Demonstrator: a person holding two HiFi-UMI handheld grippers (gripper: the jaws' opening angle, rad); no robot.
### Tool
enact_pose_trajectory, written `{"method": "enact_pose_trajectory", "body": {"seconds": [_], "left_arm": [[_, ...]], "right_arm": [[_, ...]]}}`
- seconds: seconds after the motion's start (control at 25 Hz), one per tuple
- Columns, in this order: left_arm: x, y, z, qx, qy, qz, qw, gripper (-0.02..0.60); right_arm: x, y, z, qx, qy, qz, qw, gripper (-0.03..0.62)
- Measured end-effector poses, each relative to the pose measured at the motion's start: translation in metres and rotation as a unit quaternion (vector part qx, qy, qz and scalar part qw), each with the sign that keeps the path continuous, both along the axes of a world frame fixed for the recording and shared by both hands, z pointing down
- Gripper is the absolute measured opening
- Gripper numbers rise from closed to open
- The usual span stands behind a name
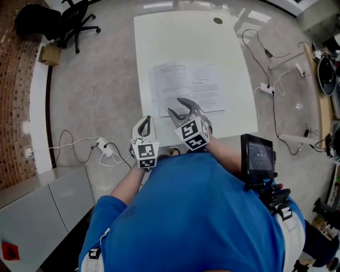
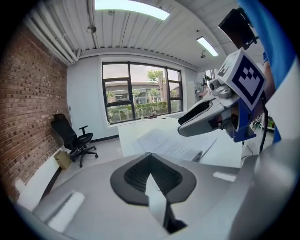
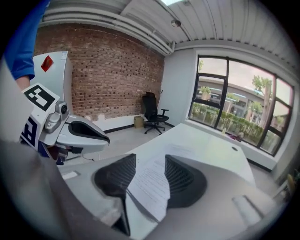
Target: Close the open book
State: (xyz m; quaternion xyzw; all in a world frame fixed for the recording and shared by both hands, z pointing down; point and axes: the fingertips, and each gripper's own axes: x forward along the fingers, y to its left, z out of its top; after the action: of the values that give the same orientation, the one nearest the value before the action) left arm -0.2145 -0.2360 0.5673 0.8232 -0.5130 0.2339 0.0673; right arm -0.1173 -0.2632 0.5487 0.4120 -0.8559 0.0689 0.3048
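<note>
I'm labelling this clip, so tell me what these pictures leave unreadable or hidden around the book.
Print on the book: too small in the head view, blurred in both gripper views.
Book's near edge: head view, covered by the right gripper.
Book's cover: under the open pages, every view.

This looks like an office workroom. A large white desk [image 1: 159,37] spreads under and ahead of the gripper fingers [image 1: 187,104]. A black swivel chair [image 1: 77,18] stands far ahead to their left, near a brick wall [image 3: 108,70]. Wide windows [image 2: 136,98] fill the wall beyond them, strip lights [image 2: 131,8] run overhead, and power strips [image 1: 105,147] with cables lie on the grey floor [image 1: 95,79] on either side.
</note>
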Motion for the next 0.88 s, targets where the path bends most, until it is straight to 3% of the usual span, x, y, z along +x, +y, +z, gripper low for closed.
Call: {"method": "enact_pose_trajectory", "body": {"seconds": [0.16,0.36,0.88], "left_arm": [[0.037,0.007,-0.016,0.019,0.002,0.018,0.9996,0.005],[0.086,0.028,-0.035,0.037,0.011,0.022,0.999,0.005],[0.191,0.102,-0.069,0.075,0.009,0.015,0.9971,0.005]], "right_arm": [[0.032,0.013,-0.024,0.054,-0.001,0.011,0.998,0.189],[0.085,0.043,-0.043,0.089,-0.006,0.025,0.996,0.177],[0.205,0.136,-0.07,0.12,-0.024,0.052,0.991,0.112]]}}
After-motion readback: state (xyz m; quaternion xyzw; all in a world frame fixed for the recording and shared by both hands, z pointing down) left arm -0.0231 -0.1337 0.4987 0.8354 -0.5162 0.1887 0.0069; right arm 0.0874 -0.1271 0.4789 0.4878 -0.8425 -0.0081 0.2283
